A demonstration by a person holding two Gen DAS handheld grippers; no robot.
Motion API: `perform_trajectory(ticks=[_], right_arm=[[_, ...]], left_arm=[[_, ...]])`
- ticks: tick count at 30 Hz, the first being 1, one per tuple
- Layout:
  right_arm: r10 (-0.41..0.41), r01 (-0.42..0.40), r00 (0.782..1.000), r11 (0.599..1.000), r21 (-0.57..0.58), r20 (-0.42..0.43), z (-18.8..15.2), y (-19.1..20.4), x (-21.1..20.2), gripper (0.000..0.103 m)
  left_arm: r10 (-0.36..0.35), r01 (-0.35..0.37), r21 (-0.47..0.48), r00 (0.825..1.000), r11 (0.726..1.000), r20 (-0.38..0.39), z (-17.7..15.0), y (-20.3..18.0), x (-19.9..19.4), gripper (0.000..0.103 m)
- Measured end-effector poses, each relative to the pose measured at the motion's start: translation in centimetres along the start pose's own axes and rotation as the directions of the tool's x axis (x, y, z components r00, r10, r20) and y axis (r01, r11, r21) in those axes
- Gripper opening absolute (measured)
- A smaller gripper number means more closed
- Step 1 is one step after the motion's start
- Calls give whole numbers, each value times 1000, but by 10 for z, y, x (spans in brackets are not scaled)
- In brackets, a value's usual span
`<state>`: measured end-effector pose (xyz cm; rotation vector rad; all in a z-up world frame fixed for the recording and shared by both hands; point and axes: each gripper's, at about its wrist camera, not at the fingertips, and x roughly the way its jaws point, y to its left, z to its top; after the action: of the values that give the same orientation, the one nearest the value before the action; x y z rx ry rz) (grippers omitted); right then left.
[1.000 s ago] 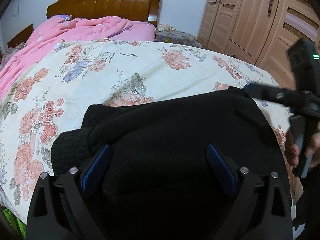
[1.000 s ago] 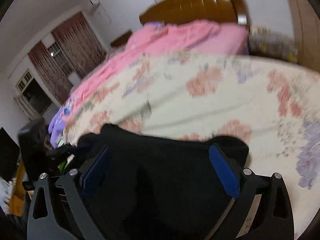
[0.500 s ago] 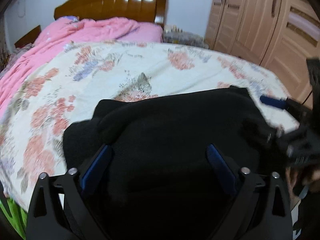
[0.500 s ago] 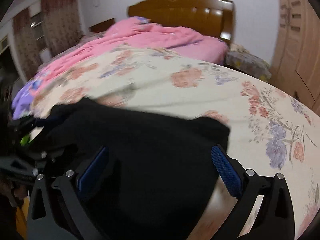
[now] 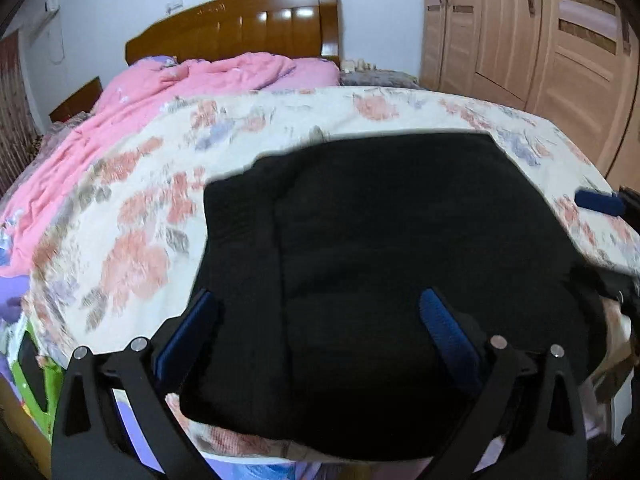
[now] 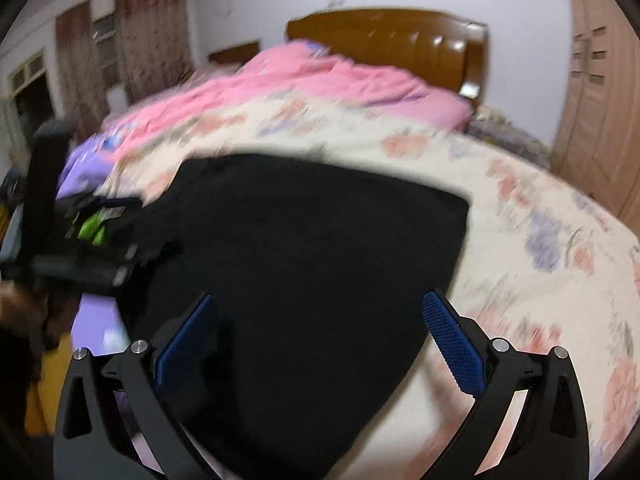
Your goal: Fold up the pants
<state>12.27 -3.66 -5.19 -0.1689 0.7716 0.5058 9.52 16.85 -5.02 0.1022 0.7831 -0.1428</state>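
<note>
A: Left wrist view: the folded black knit pants (image 5: pixel 400 240) are being shown lying flat on the cream floral bedspread (image 5: pixel 132 216), near its foot edge, filling the frame from the centre down to six o'clock. The left gripper (image 5: pixel 316 320) is being held over the near part of them with its blue pads wide apart, nothing being pressed between them; the jaws have just been opening to that width.

B: In the right wrist view the right gripper (image 6: pixel 320 328) is likewise being held spread above the same cloth, empty. The other tool is being glimpsed at nine o'clock, blurred.

A: How is the step in hand judged best done?

B: The fold is judged nearly complete, so both tools are being kept clear of the cloth. If a last fold is wanted, the two near corners are to be pinched together and carried toward twelve o'clock evenly, so that the edges are being kept aligned and no layer is being dragged.

A: And the lie of the bundle?

B: Its long axis is being read as running from six to twelve o'clock, toward the brown wooden headboard (image 5: pixel 240 28). A layered strip, perhaps the ribbed cuffs, is being seen along the nine o'clock side; which end is the waistband cannot be told.
</note>
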Motion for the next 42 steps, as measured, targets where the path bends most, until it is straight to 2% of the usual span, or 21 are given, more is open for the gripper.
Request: perform_trajectory(ticks=[2, 4, 5, 6, 7, 9, 11, 12, 14, 15, 16, 17, 20, 22, 24, 31, 35, 37, 38, 42], right_arm=[[29, -29, 1000, 999, 31, 3, -15, -3, -2, 98], [13, -13, 1000, 997, 76, 1, -21, -7, -13, 98], [-6, 4, 1000, 997, 73, 26, -22, -4, -21, 98], [-9, 6, 999, 998, 63, 50, -23, -1, -28, 98], [4, -7, 996, 999, 39, 88, -22, 5, -35, 98], [30, -31, 989, 999, 6, 144, -18, 17, -38, 98], [69, -68, 993, 998, -17, 100, -14, 28, -23, 99], [76, -74, 993, 997, -34, 85, -15, 34, -16, 99], [73, -72, 997, 996, -58, 25, -20, 41, 3, 99], [45, -43, 999, 997, -70, 19, -24, 44, 9, 99], [34, -29, 998, 995, -97, 51, -29, 46, 8, 99], [32, -25, 998, 994, -111, 54, -31, 47, 9, 99], [17, -10, 998, 992, -126, 54, -33, 49, 11, 99], [11, -4, 998, 993, -118, 60, -36, 54, 10, 99], [-2, 10, 998, 992, -128, 64, -37, 57, 10, 99], [-7, 17, 997, 991, -131, 75, -37, 56, 12, 99], [-10, 20, 997, 992, -123, 78, -36, 57, 5, 99], [15, -7, 995, 996, -85, 97, -33, 50, -8, 99], [28, -21, 992, 998, -60, 124, -33, 46, -18, 99], [10, -15, 980, 1000, 21, 201, -31, 31, -43, 99]], left_arm=[[-11, 11, -21, 1000, 1000, 9, -4, 5, -3, 102], [8, -8, -19, 1000, 1000, -11, -1, 1, -7, 101], [15, -16, -21, 1000, 1000, -16, 3, 0, -12, 101], [-7, 7, -15, 1000, 1000, 7, 9, -3, -23, 101], [-38, 38, -2, 999, 999, 36, 18, -6, -31, 101], [-56, 55, 16, 997, 998, 49, 40, -10, -33, 101], [-102, 102, 18, 995, 995, 5, 66, -11, -16, 101], [-161, 162, 3, 986, 987, -52, 82, -9, 5, 101], [-179, 177, -26, 973, 984, -145, 101, -6, 39, 101], [-196, 197, -14, 960, 980, -199, 109, -8, 61, 101], [-198, 204, 10, 958, 979, -206, 113, -9, 73, 101], [-162, 173, 37, 966, 984, -200, 115, -9, 88, 101], [-163, 167, 8, 970, 986, -178, 119, -5, 102, 101], [-78, 78, -1, 984, 997, -163, 121, -7, 109, 102], [-97, 91, -38, 980, 995, -177, 121, -2, 116, 102], [-97, 84, -89, 984, 992, -151, 123, 10, 117, 102], [-103, 93, -125, 992, 988, -77, 123, 18, 100, 101], [-113, 118, -183, 993, 976, 38, 117, 33, 68, 101], [-90, 111, -210, 990, 971, 109, 110, 39, 44, 101], [-41, 99, -209, 963, 973, 265, 72, 36, -36, 101]])
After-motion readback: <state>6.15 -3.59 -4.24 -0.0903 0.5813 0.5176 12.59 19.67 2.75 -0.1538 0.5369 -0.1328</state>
